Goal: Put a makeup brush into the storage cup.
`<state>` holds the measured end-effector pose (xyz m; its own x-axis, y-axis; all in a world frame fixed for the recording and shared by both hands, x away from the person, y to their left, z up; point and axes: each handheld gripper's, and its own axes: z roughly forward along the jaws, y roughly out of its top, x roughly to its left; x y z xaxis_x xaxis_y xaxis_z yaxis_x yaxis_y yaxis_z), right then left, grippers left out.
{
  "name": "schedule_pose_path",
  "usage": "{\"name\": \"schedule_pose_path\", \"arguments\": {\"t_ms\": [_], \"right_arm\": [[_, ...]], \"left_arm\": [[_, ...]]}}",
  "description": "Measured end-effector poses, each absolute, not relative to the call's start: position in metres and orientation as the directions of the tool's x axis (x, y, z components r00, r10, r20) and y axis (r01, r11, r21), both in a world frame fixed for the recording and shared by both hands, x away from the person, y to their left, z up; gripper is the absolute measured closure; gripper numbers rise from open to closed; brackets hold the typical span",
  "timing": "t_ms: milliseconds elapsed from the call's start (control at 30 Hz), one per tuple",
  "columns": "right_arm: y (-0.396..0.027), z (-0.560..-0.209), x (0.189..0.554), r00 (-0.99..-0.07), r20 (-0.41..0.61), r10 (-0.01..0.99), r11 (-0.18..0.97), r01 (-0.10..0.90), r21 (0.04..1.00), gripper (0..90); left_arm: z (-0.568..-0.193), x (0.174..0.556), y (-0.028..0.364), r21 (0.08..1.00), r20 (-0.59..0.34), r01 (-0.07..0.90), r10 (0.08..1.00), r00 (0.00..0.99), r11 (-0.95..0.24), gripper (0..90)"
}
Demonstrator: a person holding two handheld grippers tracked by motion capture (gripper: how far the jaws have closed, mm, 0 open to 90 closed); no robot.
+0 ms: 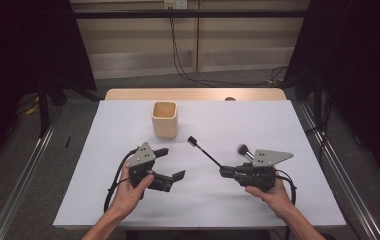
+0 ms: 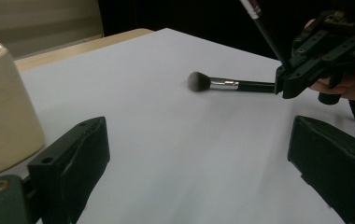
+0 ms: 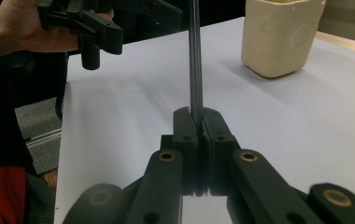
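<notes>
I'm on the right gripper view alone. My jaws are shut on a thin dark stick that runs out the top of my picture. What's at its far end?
Observer: A small dark brush head. The thin brush slants from the right gripper roughly toward the cream cup.
Operator: Is anything else lying close to my gripper?
Observer: Yes, a fluffy-headed brush lies on the white table, with its handle running in behind your gripper.
Operator: Is the left gripper carrying anything?
Observer: No. The left gripper has its jaws wide apart with nothing between them.
</notes>
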<state>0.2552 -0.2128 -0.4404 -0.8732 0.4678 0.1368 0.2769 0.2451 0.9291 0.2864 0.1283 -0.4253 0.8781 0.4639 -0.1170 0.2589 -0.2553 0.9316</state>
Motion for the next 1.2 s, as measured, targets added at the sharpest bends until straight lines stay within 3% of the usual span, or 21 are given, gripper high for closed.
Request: {"name": "schedule_pose_path", "arguments": {"t_ms": [567, 967, 1200], "right_arm": [[-0.211, -0.44, 0.257, -0.868, 0.144, 0.475, 0.234, 0.282, 0.93, 85.9], [-0.211, -0.441, 0.257, -0.867, 0.14, 0.478, 0.24, 0.282, 0.929, 85.9], [-0.212, -0.441, 0.257, -0.866, 0.141, 0.479, 0.241, 0.284, 0.928, 85.9]], "left_arm": [[-0.415, 0.29, 0.088, 0.945, -0.125, 0.234, 0.41, 0.904, -0.228, 6.3], [-0.413, 0.295, 0.069, 0.949, -0.117, 0.218, 0.389, 0.914, -0.227, 14.7], [-0.409, 0.298, 0.066, 0.951, -0.15, 0.24, 0.385, 0.911, -0.197, 24.4]]}}
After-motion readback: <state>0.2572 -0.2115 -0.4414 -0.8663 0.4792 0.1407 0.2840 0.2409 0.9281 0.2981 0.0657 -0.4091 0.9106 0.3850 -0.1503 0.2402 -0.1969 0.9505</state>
